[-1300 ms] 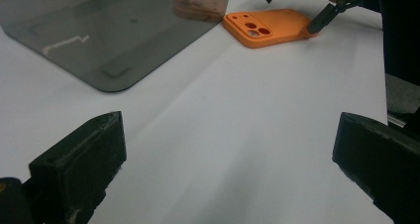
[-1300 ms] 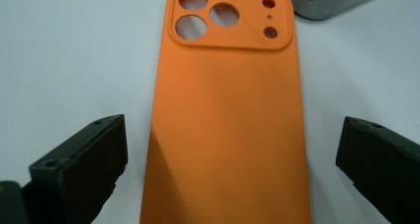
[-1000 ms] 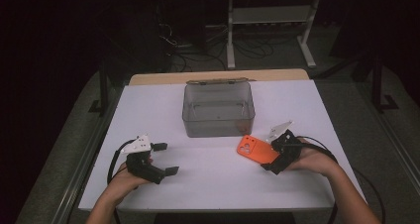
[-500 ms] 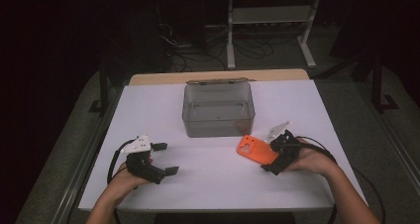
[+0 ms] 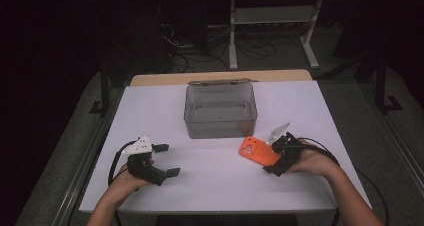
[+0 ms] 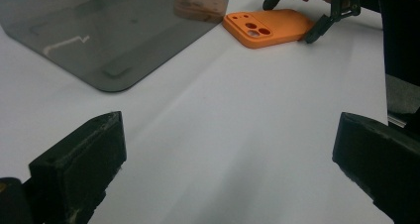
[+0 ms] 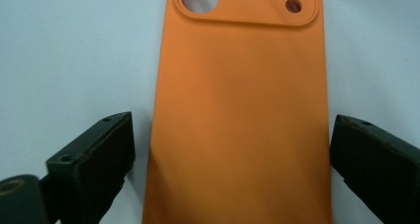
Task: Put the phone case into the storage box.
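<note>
An orange phone case [image 5: 256, 151] lies flat on the white table [image 5: 220, 186], camera cut-outs toward the box. My right gripper [image 5: 270, 157] straddles the case's near end. In the right gripper view the case [image 7: 242, 110] lies between the two black jaws; these have just been closing, and a thin strip of table still shows beside the left one. My left gripper [image 5: 168, 160] rests at the table's left front, open, with bare table between its jaws [image 6: 228, 154]. The left gripper view shows the case [image 6: 270, 28] and the right gripper [image 6: 292, 18] farther off.
A translucent grey box [image 5: 220, 111] without a lid stands at the middle of the table, just beyond the case; it appears again as the box [image 6: 114, 30] in the left gripper view. Cables and a metal stand [image 5: 272, 26] lie on the dark floor behind the table.
</note>
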Available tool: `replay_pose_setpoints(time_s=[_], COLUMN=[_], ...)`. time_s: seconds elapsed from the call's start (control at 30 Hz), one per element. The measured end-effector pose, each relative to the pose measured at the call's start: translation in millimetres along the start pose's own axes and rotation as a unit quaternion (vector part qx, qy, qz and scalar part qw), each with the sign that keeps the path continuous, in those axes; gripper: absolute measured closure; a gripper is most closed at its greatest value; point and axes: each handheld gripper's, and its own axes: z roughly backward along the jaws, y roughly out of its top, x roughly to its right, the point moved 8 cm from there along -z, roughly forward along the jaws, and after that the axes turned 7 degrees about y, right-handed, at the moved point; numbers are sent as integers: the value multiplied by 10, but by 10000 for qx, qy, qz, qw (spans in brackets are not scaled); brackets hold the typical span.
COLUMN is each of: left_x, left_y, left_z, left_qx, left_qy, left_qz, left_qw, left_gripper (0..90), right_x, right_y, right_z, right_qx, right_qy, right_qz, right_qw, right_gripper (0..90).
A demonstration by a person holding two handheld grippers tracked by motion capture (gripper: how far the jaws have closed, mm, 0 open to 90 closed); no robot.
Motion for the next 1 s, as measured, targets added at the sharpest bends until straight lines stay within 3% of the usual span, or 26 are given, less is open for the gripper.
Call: replay_pose_setpoints(time_s=[1.0], left_x=[5], left_y=[4], left_z=[6], left_qx=[7], left_qy=[5], left_qz=[1], left_qw=[10000], left_gripper=[0], right_x=[18], right_y=[-4], right_z=[14], right_qx=[17], right_qy=[50], right_qz=[-187], right_qw=[9998], right_gripper=[130])
